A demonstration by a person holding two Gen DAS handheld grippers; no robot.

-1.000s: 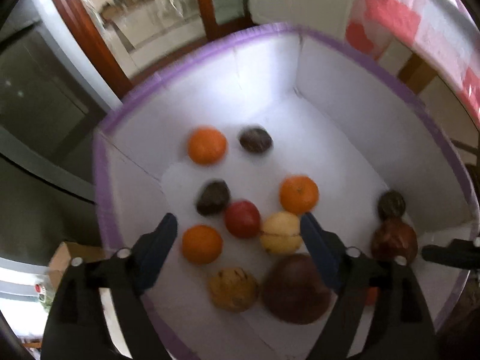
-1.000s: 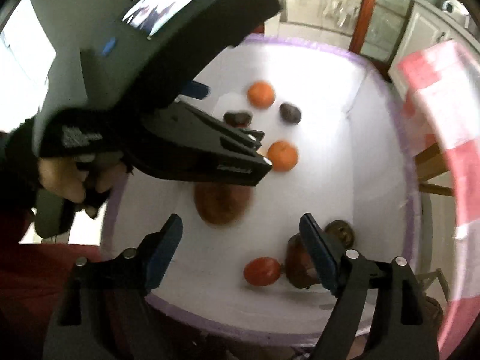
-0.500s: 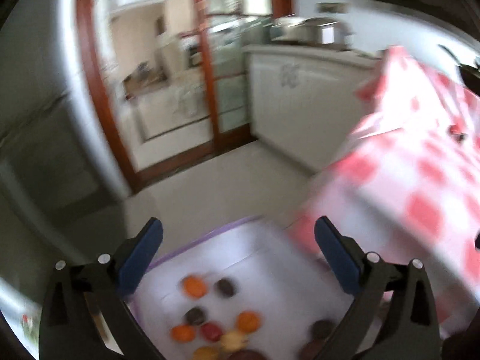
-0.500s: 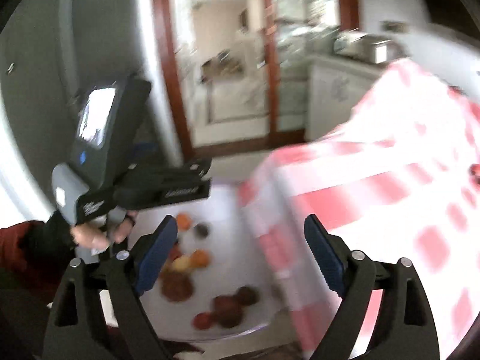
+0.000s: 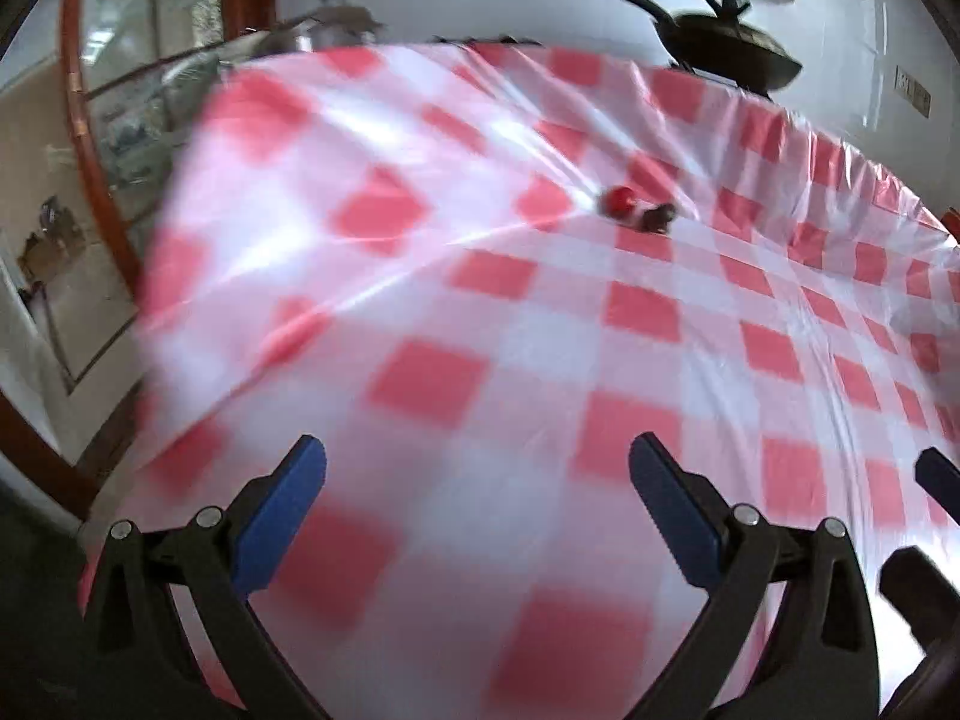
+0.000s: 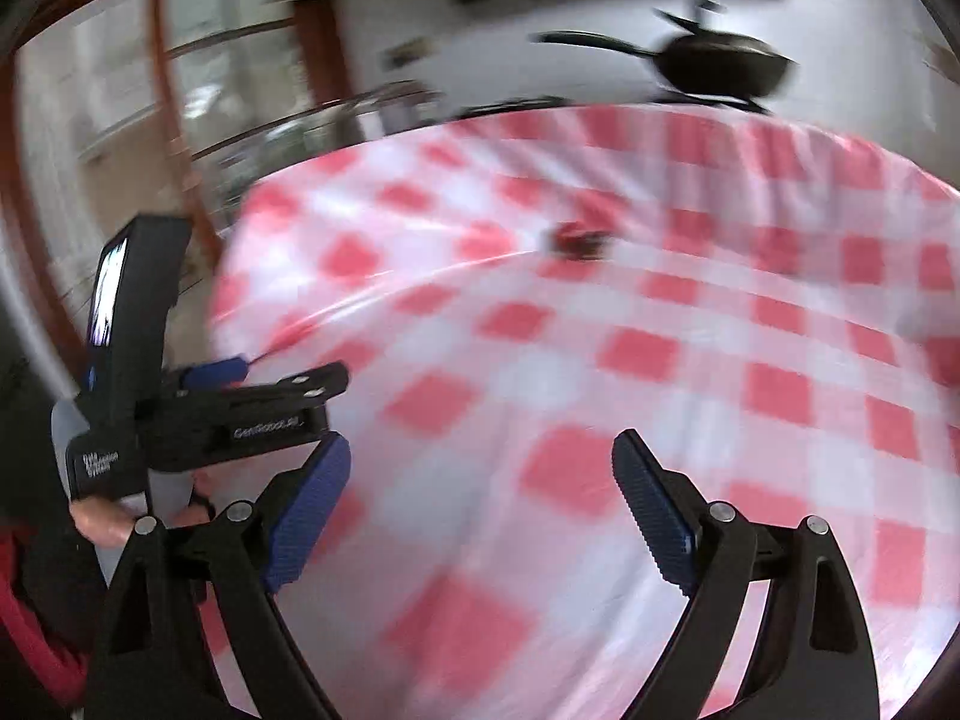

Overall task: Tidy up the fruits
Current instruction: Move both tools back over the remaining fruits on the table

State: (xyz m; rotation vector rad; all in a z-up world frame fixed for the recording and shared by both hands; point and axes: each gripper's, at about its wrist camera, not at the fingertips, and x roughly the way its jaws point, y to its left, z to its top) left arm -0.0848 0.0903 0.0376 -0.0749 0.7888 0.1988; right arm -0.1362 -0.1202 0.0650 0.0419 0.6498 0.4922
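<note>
A small red fruit (image 5: 618, 199) and a dark fruit (image 5: 657, 217) lie side by side far out on the table with the red-and-white checked cloth (image 5: 480, 312). In the right wrist view the same pair is a blurred red and dark spot (image 6: 576, 238). My left gripper (image 5: 477, 480) hangs open over the near part of the cloth with nothing between its blue pads. My right gripper (image 6: 480, 468) is open too and holds nothing. From the right wrist view the left gripper (image 6: 282, 378) shows at the left, held by a hand (image 6: 102, 522).
A dark wok with a long handle (image 5: 726, 42) stands behind the table's far edge. At the left is a wooden-framed glass door (image 5: 78, 120). The right gripper's blue fingertip (image 5: 936, 474) shows at the right edge of the left wrist view. The pictures are motion-blurred.
Both grippers have swung up and away from the white purple-rimmed box of fruits to face the checked table. The box has left both views. Both jaws stand wider.
</note>
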